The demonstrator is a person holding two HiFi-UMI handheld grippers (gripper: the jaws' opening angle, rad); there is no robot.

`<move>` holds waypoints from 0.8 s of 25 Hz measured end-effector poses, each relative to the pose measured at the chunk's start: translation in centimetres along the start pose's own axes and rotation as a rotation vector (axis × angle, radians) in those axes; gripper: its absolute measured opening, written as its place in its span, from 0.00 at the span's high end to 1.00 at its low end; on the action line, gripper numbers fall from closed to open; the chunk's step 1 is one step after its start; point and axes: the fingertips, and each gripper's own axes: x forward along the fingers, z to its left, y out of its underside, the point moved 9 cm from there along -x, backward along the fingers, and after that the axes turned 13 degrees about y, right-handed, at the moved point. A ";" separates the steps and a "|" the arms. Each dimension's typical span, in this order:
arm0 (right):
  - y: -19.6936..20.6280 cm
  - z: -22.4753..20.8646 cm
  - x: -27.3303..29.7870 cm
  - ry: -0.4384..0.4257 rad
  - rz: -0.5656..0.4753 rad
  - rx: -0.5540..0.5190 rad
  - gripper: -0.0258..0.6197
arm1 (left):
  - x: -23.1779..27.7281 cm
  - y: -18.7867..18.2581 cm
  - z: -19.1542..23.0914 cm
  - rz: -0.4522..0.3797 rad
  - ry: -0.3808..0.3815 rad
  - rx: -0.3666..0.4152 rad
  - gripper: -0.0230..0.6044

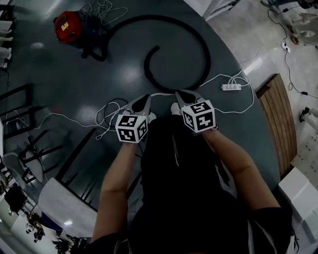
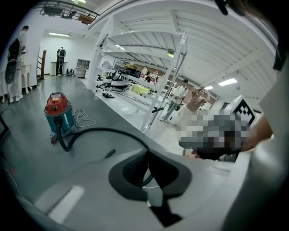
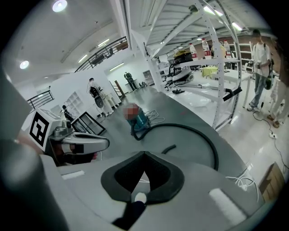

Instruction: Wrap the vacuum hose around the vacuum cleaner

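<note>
The vacuum cleaner (image 1: 69, 27), red on top with a teal body, stands on the dark floor at the far left. Its black hose (image 1: 198, 44) lies loose on the floor, running from the cleaner in a wide spiral to a free end (image 1: 155, 49) in front of me. Both grippers are held side by side at waist height, well short of the hose. The left gripper (image 1: 145, 99) and the right gripper (image 1: 180, 94) are shut with nothing between their jaws. The cleaner (image 2: 57, 110) and hose (image 2: 113, 131) appear far off in the left gripper view, and likewise the cleaner (image 3: 140, 121) and hose (image 3: 201, 135) in the right gripper view.
A white power strip (image 1: 231, 87) and its cables (image 1: 107, 116) lie on the floor near my feet. A coil of white cord (image 1: 102, 10) lies beside the cleaner. Black frames (image 1: 22, 124) stand at the left, a wooden bench (image 1: 278, 124) at the right, white shelving (image 2: 149, 90) and people beyond.
</note>
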 end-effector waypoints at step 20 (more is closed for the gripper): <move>9.2 -0.9 15.0 0.105 0.114 0.140 0.97 | 12.4 9.2 9.9 0.222 0.110 0.003 0.95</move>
